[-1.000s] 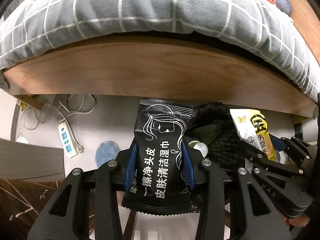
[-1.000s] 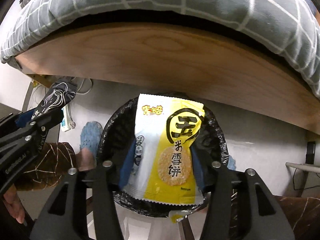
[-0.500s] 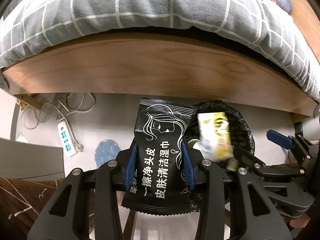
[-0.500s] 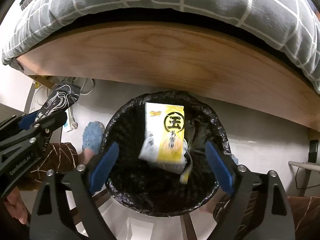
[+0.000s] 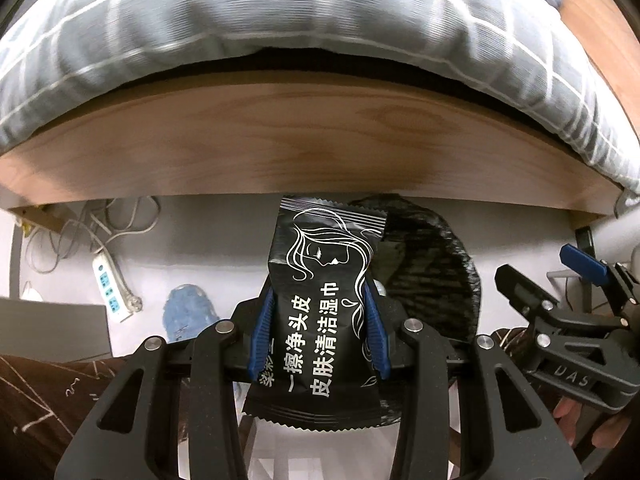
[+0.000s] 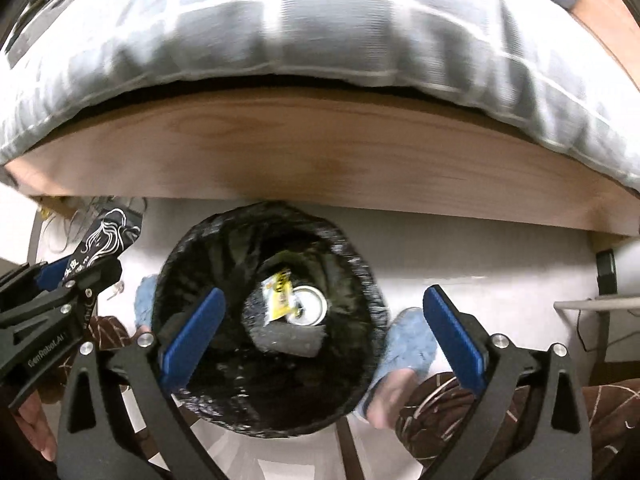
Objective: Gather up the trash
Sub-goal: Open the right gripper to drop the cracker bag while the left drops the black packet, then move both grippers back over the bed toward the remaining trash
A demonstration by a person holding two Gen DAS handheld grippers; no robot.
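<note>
My left gripper (image 5: 318,332) is shut on a black wipes packet (image 5: 320,300) with white line art, held upright just left of a bin lined with a black bag (image 5: 436,276). My right gripper (image 6: 324,340) is open and empty, right above the bin (image 6: 360,280). The yellow snack packet (image 6: 278,294) lies at the bottom of the bin beside a metal can (image 6: 310,310). The left gripper and its black packet (image 6: 106,240) show at the left of the right wrist view. The right gripper (image 5: 560,280) shows at the right of the left wrist view.
A wooden bed frame (image 5: 312,148) with a grey checked duvet (image 5: 280,28) overhangs the bin. A white power strip (image 5: 110,284) and cables lie on the floor at left. Blue slippers (image 6: 408,340) and the person's legs flank the bin.
The right gripper opened and let the yellow snack packet go. It fell to the bottom of the bin. The left gripper stayed shut on the black packet.
</note>
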